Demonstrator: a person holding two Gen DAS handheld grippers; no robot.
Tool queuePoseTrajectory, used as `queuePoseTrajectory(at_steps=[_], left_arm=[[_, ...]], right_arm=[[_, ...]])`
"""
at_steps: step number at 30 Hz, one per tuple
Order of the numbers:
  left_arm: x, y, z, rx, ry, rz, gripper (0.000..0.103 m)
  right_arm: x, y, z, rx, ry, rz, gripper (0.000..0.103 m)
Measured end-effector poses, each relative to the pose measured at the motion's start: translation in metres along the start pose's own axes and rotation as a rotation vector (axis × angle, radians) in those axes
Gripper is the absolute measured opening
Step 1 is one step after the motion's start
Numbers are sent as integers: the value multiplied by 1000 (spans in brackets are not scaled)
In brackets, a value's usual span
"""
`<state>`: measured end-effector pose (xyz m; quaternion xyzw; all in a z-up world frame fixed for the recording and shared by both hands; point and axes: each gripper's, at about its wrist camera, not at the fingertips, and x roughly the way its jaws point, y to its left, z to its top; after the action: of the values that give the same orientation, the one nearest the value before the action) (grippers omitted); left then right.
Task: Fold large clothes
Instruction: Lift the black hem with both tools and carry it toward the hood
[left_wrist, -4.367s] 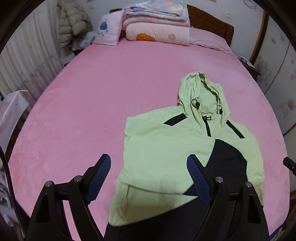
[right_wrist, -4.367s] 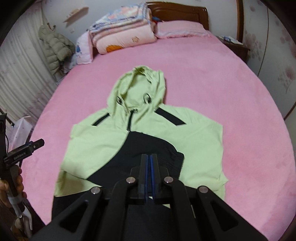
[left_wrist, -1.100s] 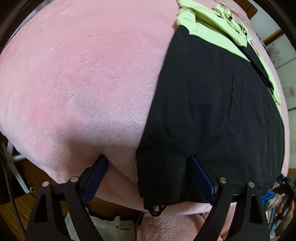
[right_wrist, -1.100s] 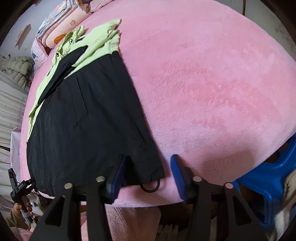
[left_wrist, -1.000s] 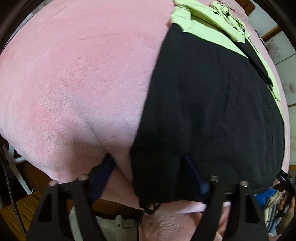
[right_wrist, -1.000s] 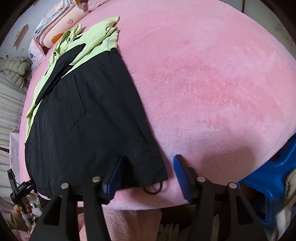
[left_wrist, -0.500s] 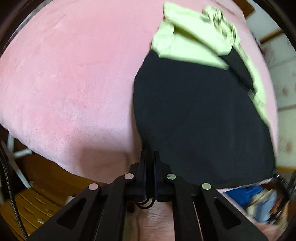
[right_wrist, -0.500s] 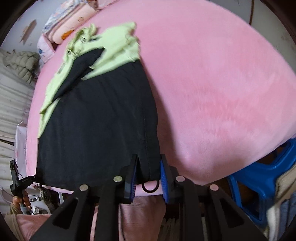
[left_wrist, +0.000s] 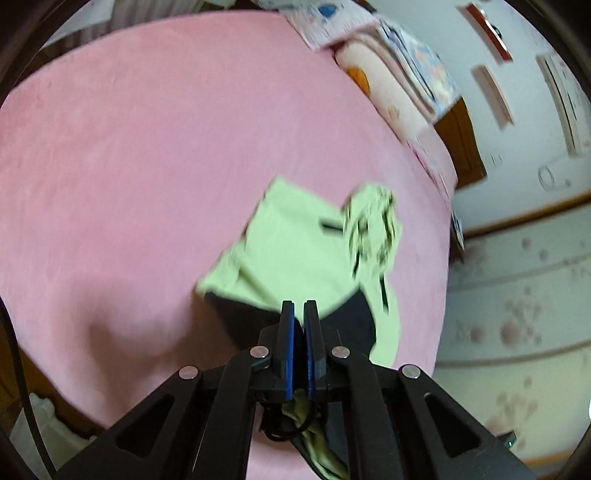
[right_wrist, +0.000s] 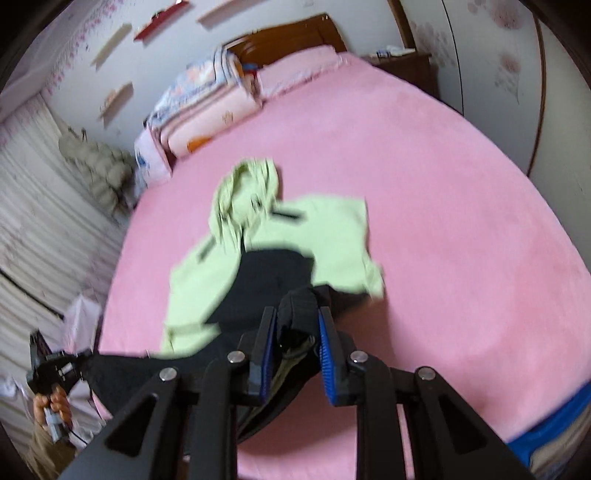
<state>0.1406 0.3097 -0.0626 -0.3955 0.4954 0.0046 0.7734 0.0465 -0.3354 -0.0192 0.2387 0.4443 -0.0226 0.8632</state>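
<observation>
A light green and black hooded jacket (left_wrist: 295, 251) (right_wrist: 317, 236) lies on the pink bed (left_wrist: 129, 147) (right_wrist: 443, 221), its hood toward the headboard. Both bottom corners of its black hem are lifted off the bed. My left gripper (left_wrist: 299, 314) is shut on the left hem corner, with green lining and a drawcord loop hanging behind the pads. My right gripper (right_wrist: 295, 325) is shut on a bunched black fold of the right hem corner (right_wrist: 297, 306). The other gripper and the hand holding it (right_wrist: 51, 376) show at the lower left of the right wrist view.
Folded quilts (right_wrist: 207, 110) (left_wrist: 399, 74) and a pillow (right_wrist: 299, 70) are stacked at the wooden headboard (right_wrist: 284, 33). A padded coat (right_wrist: 99, 170) hangs by the curtain on the left. A nightstand (right_wrist: 406, 66) stands at the far right. Something blue (right_wrist: 554, 421) sits below the bed's near right edge.
Both grippers closed on the jacket's black hem corners and rose, lifting the hem off the bed's near edge. The views now look down over the whole bed.
</observation>
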Motion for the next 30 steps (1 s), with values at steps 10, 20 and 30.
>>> queuePoseTrajectory(at_steps=[10,20,30], left_arm=[[113,-28,117,-58,-165,236,7],[238,-26,102,286,20,458,49],[331,-23,104,441,153,444,47]], right_arm=[[169,-18,137,36,87,-145,20],[305,-65,127,56,279,-180,37],[318,-79,107,10,261,-140,37]])
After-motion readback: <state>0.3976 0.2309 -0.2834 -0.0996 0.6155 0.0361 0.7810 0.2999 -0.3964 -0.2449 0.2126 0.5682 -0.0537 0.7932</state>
